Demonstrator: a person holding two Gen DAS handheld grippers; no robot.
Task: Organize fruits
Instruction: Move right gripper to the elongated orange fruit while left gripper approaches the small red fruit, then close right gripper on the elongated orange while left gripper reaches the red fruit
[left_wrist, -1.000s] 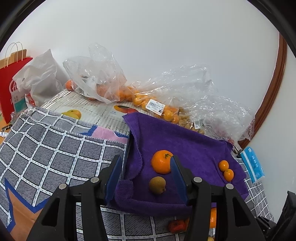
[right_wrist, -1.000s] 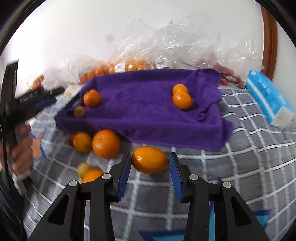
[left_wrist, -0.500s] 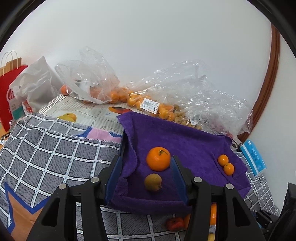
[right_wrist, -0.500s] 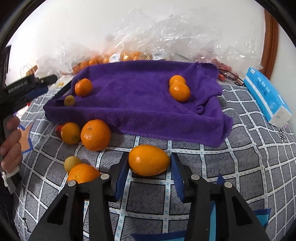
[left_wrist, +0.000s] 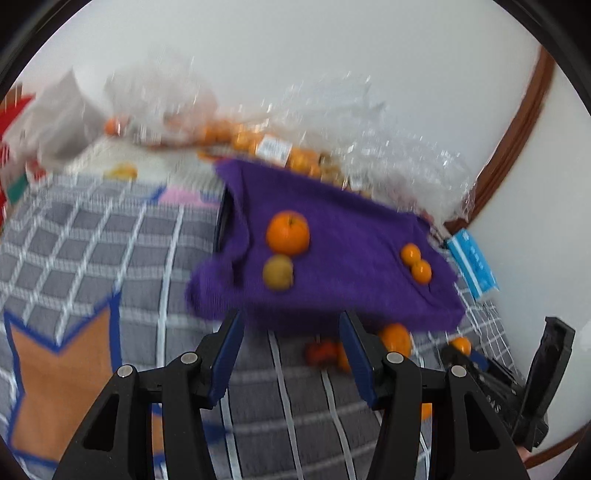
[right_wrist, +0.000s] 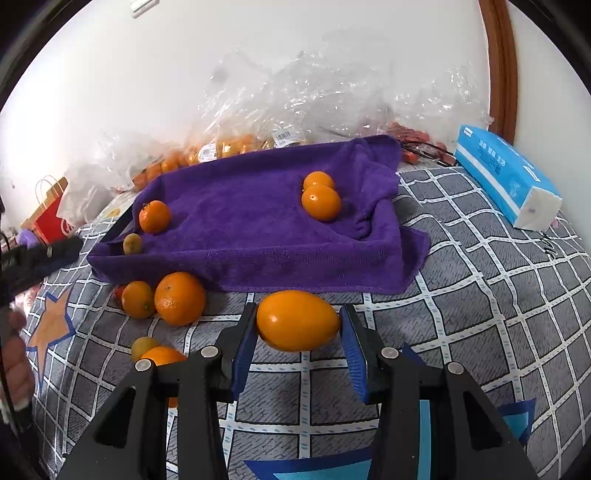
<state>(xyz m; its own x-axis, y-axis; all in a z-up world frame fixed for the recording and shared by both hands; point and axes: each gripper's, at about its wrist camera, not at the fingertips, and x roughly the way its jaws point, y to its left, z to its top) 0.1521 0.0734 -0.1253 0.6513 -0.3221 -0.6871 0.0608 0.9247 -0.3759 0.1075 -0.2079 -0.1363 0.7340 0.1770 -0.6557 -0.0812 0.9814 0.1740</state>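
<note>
A purple towel (right_wrist: 258, 221) lies on the checked cloth and also shows in the left wrist view (left_wrist: 351, 236). On it sit a mandarin (right_wrist: 154, 216), a small yellow-green fruit (right_wrist: 132, 243) and two small oranges (right_wrist: 320, 201). My right gripper (right_wrist: 297, 334) is shut on a large oval orange fruit (right_wrist: 297, 319), just in front of the towel's near edge. My left gripper (left_wrist: 291, 354) is open and empty, back from the towel's left corner. Loose oranges (right_wrist: 179, 297) and a small yellow fruit (right_wrist: 142, 347) lie on the cloth left of my right gripper.
Clear plastic bags of fruit (right_wrist: 295, 107) line the wall behind the towel. A blue tissue pack (right_wrist: 506, 177) lies at the right. A red paper bag (right_wrist: 50, 218) stands at the far left. The grey checked cloth (right_wrist: 480, 277) covers the surface.
My left gripper has pulled back from the towel, so the mandarin and yellow fruit are no longer between its fingers. My right gripper has kept the oval fruit and shifted slightly.
</note>
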